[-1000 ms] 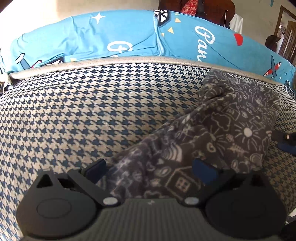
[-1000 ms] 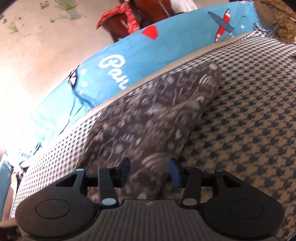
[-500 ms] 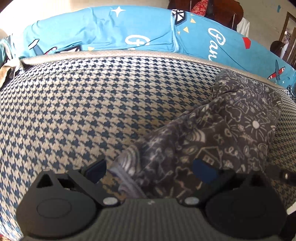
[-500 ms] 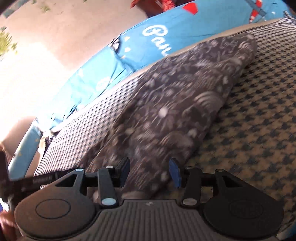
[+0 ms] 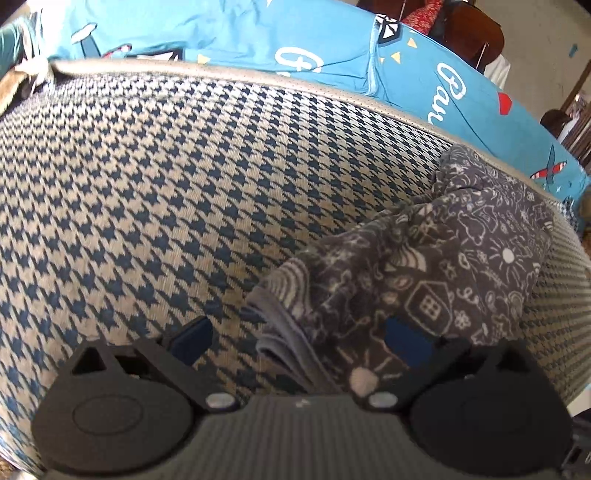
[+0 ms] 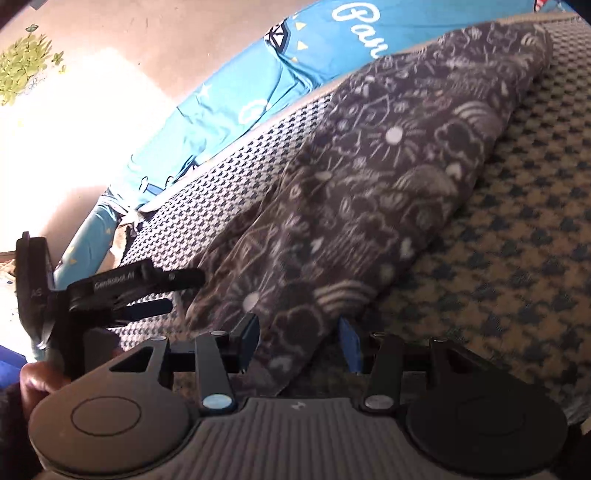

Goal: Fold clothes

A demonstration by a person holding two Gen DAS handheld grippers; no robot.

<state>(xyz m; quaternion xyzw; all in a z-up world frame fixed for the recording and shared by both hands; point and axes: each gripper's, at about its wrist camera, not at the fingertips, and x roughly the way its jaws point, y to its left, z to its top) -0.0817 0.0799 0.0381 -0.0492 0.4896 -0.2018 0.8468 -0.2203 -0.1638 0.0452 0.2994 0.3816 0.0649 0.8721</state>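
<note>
**Evidently, both claws sat at the near end of one long grey garment**

The grey doodle-print garment (image 5: 454, 280) lay on the houndstooth cushion (image 5: 184, 192), bunched into a long, narrow shape. Its long axis ran from the near end, by the claws, away toward the cushion's far piped edge (image 5: 258, 79), where the cloth ended just short of the blue printed sheet (image 5: 258, 33).

The left gripper (image 5: 299, 339) stood with its fingers spread wide. The garment's grey hem fell between them, toward the right-hand pad, while bare cushion showed beside the left-hand pad. Neither pad visibly pressed the cloth.

The right gripper (image 6: 299, 341) had its fingers parted more narrowly, and a tapering tip of the garment (image 6: 369, 177) ran down between them. Whether the pads actually gripped that tip could not be told, as gaps seemed to remain on either side.

From the right wrist view the left gripper (image 6: 159, 291) reached in from the left, just beside the garment's near edge, with a hand (image 6: 40, 376) behind it. Both claws were thus about equally close to the same near end, the bulk of the cloth stretching ahead of them.

As for writing, the side of the left gripper read "GenRobot.AI", with "AS" on its body. The blue sheet carried white script beginning "Par", the rest hidden, among aeroplanes and stars.
</note>
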